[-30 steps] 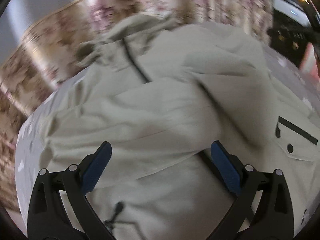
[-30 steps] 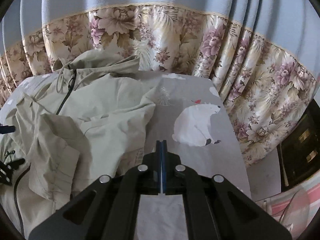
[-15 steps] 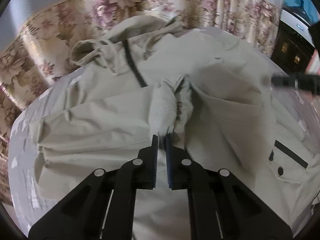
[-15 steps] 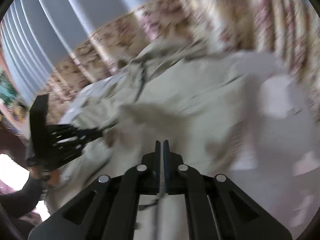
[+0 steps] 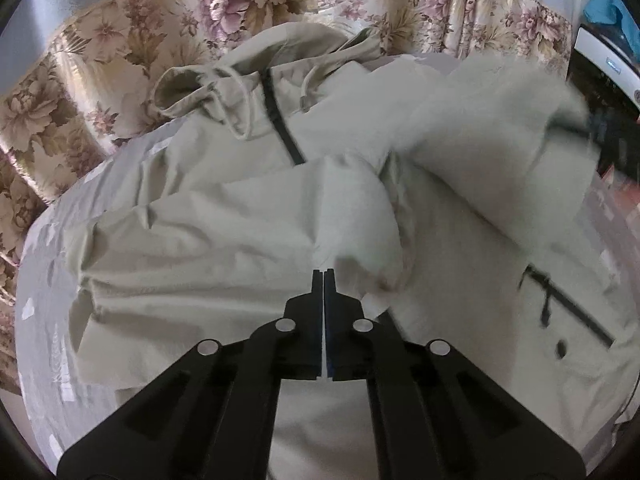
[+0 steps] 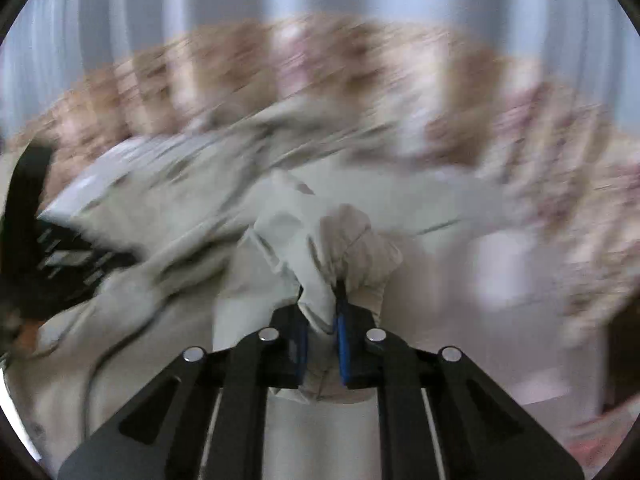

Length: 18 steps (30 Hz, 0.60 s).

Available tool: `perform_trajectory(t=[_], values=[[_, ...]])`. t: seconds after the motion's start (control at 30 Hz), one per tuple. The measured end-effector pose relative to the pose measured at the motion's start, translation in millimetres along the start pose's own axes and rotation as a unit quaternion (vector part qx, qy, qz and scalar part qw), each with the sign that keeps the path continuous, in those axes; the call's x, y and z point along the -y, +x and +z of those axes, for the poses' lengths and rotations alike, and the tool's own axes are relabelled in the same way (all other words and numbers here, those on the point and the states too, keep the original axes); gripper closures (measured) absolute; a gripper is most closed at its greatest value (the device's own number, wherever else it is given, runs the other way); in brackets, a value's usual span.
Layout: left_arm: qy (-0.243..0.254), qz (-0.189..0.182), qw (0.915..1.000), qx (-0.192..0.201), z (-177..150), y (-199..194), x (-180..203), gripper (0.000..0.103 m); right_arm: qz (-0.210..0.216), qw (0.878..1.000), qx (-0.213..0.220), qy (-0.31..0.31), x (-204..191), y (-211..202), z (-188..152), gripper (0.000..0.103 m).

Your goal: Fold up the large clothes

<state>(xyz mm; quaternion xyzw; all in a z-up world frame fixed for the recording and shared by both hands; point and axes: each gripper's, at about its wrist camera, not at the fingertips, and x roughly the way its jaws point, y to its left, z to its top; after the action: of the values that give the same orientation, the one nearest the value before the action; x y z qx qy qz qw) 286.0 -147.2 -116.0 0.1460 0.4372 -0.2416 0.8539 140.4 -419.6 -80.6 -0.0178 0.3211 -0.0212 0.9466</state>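
Where the right gripper meets the cloth, its jaws are closing on a bunched fold of the jacket's sleeve, fabric gathered between the blue pads and puckered into tight pleats just beyond them. Left gripper: jaws pressed together, tips at the near edge of another fold of the jacket; whether any cloth is pinched between them cannot be told.

Jacket: pale khaki woven shell, matte, softly creased, spread front-up across the bed and filling most of both views. Dark zip running from the collar toward the middle. Hood crumpled at the far end, with light drawcords. Flap pocket at near right, dark-trimmed, with one dark snap. Right-hand sleeve lifted off the body and blurred.

Bedsheet: grey, smooth, white printed patches, showing at the left edge. Curtain beyond: glossy floral band, beige and mauve, under plain blue pleats.
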Motion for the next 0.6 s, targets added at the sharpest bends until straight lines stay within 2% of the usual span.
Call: perform_trajectory(t=[0.07, 0.1, 0.2, 0.27, 0.37, 0.43, 0.47, 0.53, 0.57, 0.6], values=[[-0.002, -0.016, 0.9998, 0.011, 14, -1, 10, 0.103, -0.067, 0.998, 0.015, 0.015, 39, -13, 5, 0.092], [-0.001, -0.025, 0.9995, 0.017, 20, -2, 15, 0.103, -0.098, 0.994, 0.018, 0.037, 72, -20, 9, 0.092], [0.001, -0.058, 0.998, 0.026, 54, -2, 38, 0.103, -0.137, 0.987, 0.024, 0.081, 128, -29, 14, 0.092], [-0.002, -0.079, 0.9966, 0.023, 82, 1, 54, 0.103, -0.154, 0.982, 0.03, 0.105, 154, -35, 15, 0.092], [-0.014, -0.11, 0.9936, 0.024, 115, 5, 76, 0.103, -0.153, 0.976, 0.037, 0.152, 192, -41, 19, 0.092], [-0.028, -0.152, 0.9878, 0.02, 140, 8, 93, 0.103, -0.156, 0.974, 0.037, 0.162, 202, -41, 20, 0.092], [-0.028, -0.156, 0.987, 0.022, 145, 7, 100, 0.103, -0.155, 0.973, 0.037, 0.165, 204, -41, 21, 0.092], [-0.013, -0.131, 0.9909, 0.027, 148, 4, 116, 0.103, -0.148, 0.974, 0.036, 0.167, 202, -38, 20, 0.092], [-0.008, -0.118, 0.9926, 0.026, 145, 3, 118, 0.098, -0.149, 0.975, 0.033, 0.161, 200, -37, 19, 0.092], [0.001, -0.099, 0.9949, 0.019, 136, 3, 117, 0.089, -0.155, 0.976, 0.028, 0.15, 196, -33, 18, 0.092]])
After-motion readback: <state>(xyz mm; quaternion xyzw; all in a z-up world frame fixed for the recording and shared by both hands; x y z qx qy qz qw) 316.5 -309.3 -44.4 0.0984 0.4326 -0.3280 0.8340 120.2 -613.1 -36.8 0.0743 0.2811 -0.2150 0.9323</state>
